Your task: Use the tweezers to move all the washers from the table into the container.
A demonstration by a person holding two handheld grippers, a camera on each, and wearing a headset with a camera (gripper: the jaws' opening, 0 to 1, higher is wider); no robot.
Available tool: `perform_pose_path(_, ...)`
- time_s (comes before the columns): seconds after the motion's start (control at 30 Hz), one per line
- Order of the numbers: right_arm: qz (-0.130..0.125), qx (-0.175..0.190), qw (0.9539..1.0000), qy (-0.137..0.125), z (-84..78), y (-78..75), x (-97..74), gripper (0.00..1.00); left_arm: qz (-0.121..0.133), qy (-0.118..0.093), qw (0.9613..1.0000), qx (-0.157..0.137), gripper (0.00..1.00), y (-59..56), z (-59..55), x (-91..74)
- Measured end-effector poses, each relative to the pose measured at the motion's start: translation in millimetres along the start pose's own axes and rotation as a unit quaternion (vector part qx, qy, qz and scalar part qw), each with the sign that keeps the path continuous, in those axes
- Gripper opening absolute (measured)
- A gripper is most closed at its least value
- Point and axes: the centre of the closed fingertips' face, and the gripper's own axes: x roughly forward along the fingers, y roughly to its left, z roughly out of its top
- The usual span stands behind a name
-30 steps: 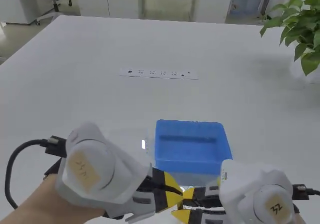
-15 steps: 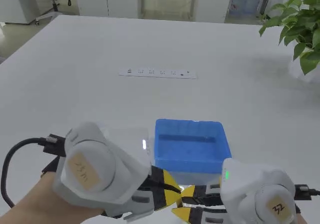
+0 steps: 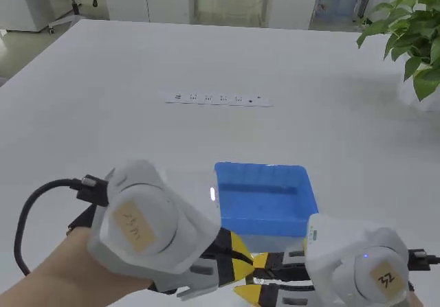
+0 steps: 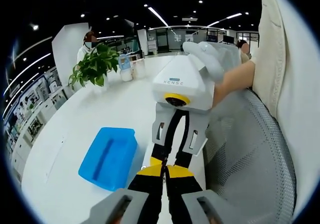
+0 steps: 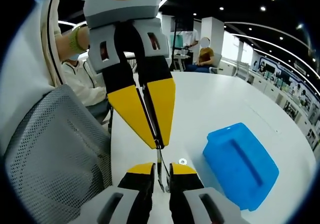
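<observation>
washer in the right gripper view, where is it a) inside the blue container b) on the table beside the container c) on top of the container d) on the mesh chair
b: the washer lies flat on the white table, just beside the blue container and not in or on it.

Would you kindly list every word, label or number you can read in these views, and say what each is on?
"KENSE", as best it reads: label on the right gripper casing.
"ZZ" or "22", handwritten: sticker on that gripper's back.
Second sticker on the left gripper: scrawl, not legible.
Socket strip markings: too small to read.
</observation>
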Motion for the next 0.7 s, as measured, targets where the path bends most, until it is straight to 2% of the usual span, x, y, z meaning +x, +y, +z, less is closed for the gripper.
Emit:
perform_pose_path(0.1,-0.002,-0.003,1.0,0.004,-3.0,-2.8,-1.7,0.04,0.0,0.001,1.0,-0.001,0.0,0.0,-0.9,-0.1)
perform_pose_path(0.2,0.008,0.011,0.9999,-0.005,-3.7,-1.2,-0.5,0.04,-0.003,0.003,1.0,-0.003,0.0,-1.3,-2.0,1.1)
perform_pose_path(0.3,0.008,0.007,0.9999,-0.006,-2.2,-1.1,0.2,0.04,-0.002,0.005,1.0,0.002,0.0,-1.7,-1.4,0.8)
perform_pose_path(0.43,0.012,0.015,0.9996,-0.02,0.8,-1.5,2.5,0.03,-0.004,0.002,1.0,0.005,0.0,-2.3,1.4,1.3)
perform_pose_path(0.5,0.014,0.046,0.9981,-0.04,2.0,-3.4,2.4,0.04,-0.003,-0.001,1.0,-0.001,0.0,0.4,1.6,1.9)
perform_pose_path(0.6,0.012,0.064,0.9962,-0.058,1.8,-7.0,0.2,0.03,-0.002,-0.016,0.9997,-0.019,0.0,5.0,4.9,3.4)
perform_pose_path(0.67,0.005,0.08,0.9945,-0.067,2.5,-12.3,-1.8,0.03,0.021,-0.04,0.9983,-0.037,0.02,15.3,9.8,2.1)
perform_pose_path(0.7,0.0,0.092,0.9932,-0.072,1.7,-16.3,-3.2,0.02,0.044,-0.053,0.996,-0.057,0.06,24.5,10.9,-2.1)
